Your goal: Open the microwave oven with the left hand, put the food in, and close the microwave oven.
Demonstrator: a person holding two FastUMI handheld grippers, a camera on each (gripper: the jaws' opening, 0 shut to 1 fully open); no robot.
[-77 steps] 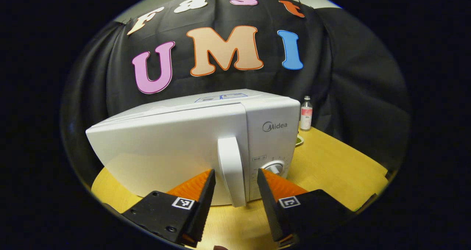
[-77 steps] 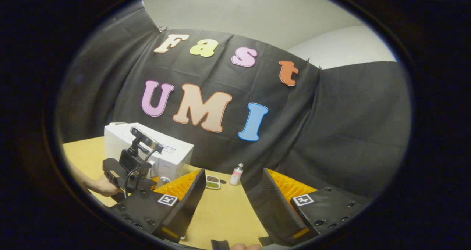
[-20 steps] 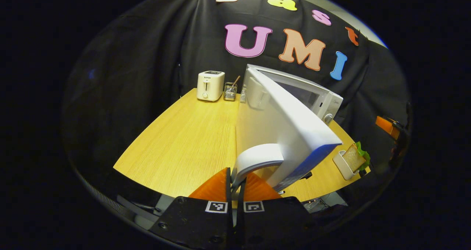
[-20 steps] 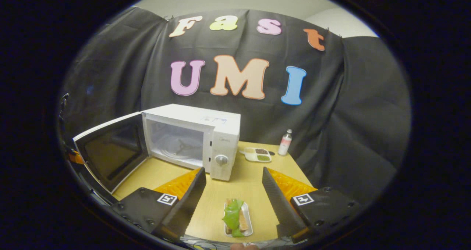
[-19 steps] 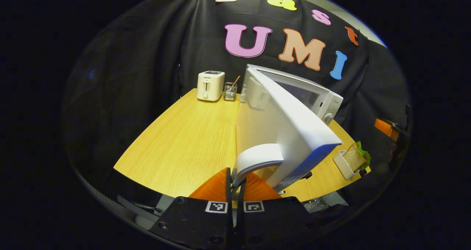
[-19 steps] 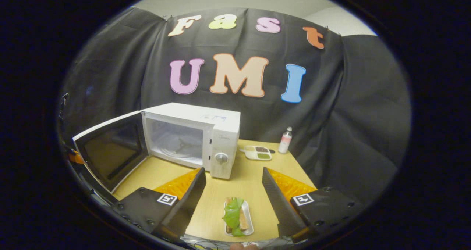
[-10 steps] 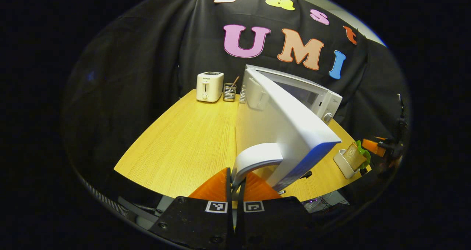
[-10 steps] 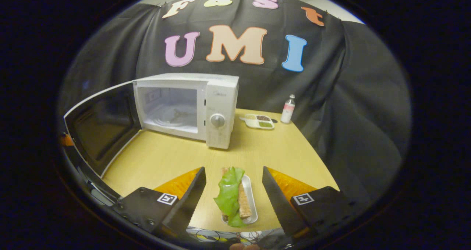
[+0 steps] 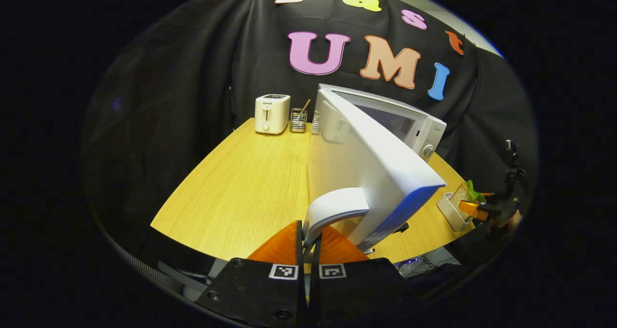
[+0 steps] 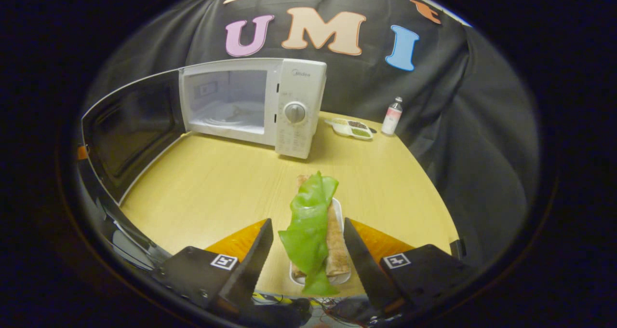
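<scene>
Microwave oven [image 10: 270, 108] held open at the door handle [image 9: 332, 210] — food approached.

The left gripper [image 9: 308, 243] is clamped on the handle so that the door [image 9: 371, 164] is kept swung wide, the cavity left free. In front of the oven, near the table [image 10: 207, 183] edge, the food [image 10: 313, 226] in its white tray [image 10: 337, 212] is now flanked by the widely parted fingers of the right gripper [image 10: 307, 243] — half a second ago it was farther ahead.

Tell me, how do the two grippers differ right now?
The left gripper is shut on the door handle of the open microwave; the right gripper is open. The left grips something fixed; the right straddles the food in its tray on the table, with no visible press. Both have two fingers.
</scene>
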